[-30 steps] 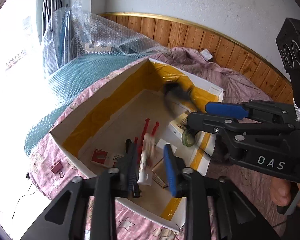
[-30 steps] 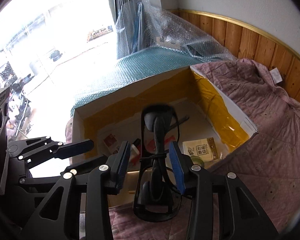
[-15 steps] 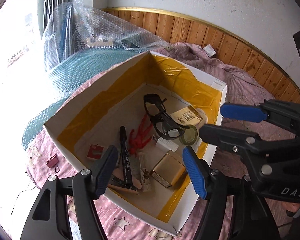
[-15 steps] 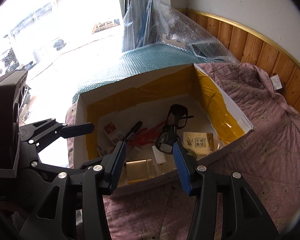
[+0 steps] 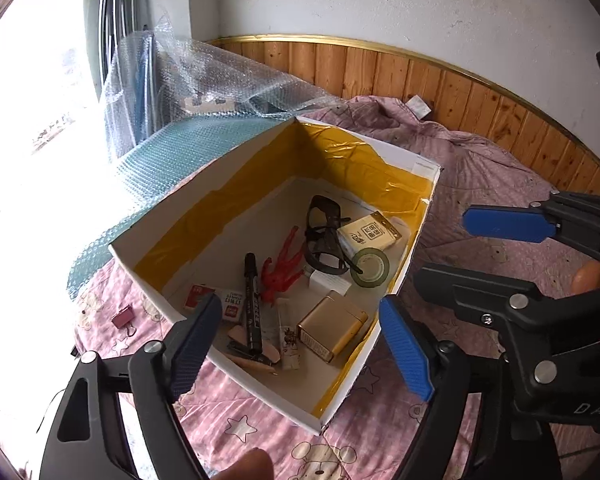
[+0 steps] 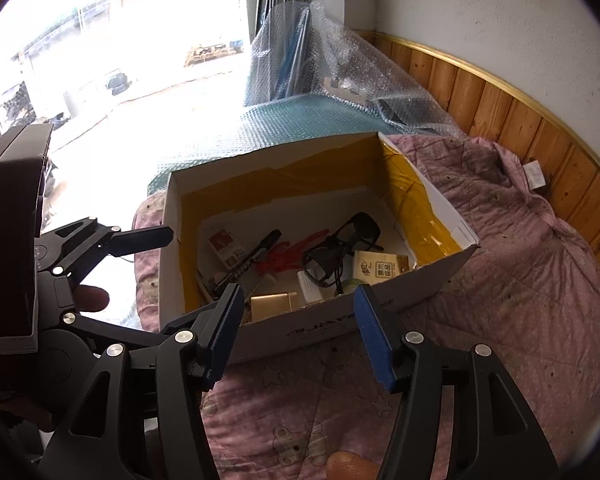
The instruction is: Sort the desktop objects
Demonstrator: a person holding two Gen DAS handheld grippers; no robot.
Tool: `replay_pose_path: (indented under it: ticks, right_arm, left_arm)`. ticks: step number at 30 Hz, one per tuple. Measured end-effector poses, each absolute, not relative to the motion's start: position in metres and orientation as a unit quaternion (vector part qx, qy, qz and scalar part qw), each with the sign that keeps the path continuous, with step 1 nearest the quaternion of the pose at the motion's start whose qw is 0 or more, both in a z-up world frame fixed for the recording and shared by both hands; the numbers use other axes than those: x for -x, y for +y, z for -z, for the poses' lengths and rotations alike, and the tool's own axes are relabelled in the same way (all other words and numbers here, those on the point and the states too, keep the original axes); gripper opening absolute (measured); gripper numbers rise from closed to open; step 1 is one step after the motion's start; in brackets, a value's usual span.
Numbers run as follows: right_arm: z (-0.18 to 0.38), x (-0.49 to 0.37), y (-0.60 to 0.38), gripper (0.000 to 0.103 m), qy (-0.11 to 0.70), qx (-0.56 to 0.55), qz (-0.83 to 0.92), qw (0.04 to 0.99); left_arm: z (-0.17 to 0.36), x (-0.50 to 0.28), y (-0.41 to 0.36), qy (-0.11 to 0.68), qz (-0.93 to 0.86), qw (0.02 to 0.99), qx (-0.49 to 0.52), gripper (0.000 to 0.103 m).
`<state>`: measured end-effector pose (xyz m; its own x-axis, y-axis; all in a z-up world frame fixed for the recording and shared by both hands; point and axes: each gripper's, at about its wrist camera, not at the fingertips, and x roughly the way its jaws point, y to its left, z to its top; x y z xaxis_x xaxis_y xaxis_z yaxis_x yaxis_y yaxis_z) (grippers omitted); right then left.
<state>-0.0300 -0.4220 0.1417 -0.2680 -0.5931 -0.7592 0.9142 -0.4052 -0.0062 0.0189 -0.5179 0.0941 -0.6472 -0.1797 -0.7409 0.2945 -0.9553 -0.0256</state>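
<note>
With both jaws spread wide and nothing between them, the left hand-held gripper (image 5: 300,344) hangs above the near corner of the box (image 5: 260,376), and the right hand-held gripper (image 6: 296,324) stands just as wide apart and bare over the box's near wall; I judge each is idle between picks.

The box sits on a pink quilt (image 5: 380,432), not a table, its walls lined with yellow tape so that small things stay gathered. Nearest inside lie a gold tin (image 5: 332,328) and a black marker (image 5: 253,304), the marker resting across a flat pale piece I cannot name. By the box's left wall is a red-and-white packet (image 5: 216,300). Toward the middle lies a red plastic piece (image 5: 282,268), then a white block (image 5: 330,282) and a green tape roll (image 5: 370,268) close to the right wall. Black glasses (image 5: 324,236) lie farther in, one arm reaching to the roll, beside a tan carton (image 5: 370,232).

Outside, 1 pink binder clip (image 5: 123,317) rests on the quilt just off the box's left corner; it looks like the remaining thing to sort, and the left gripper is nearer. Beyond the box, bubble wrap (image 5: 204,92) is heaped against the window.
</note>
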Motion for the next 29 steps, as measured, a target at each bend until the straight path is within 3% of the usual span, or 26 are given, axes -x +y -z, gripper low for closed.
replay_pose_path:
  ticks: [29]
  right_arm:
    - [-0.159, -0.006, -0.403, 0.066, 0.251, -0.334, 0.765, 0.489]
  left_arm:
    - [-0.096, -0.043, -0.499, 0.092, 0.906, 0.114, -0.396, 0.088]
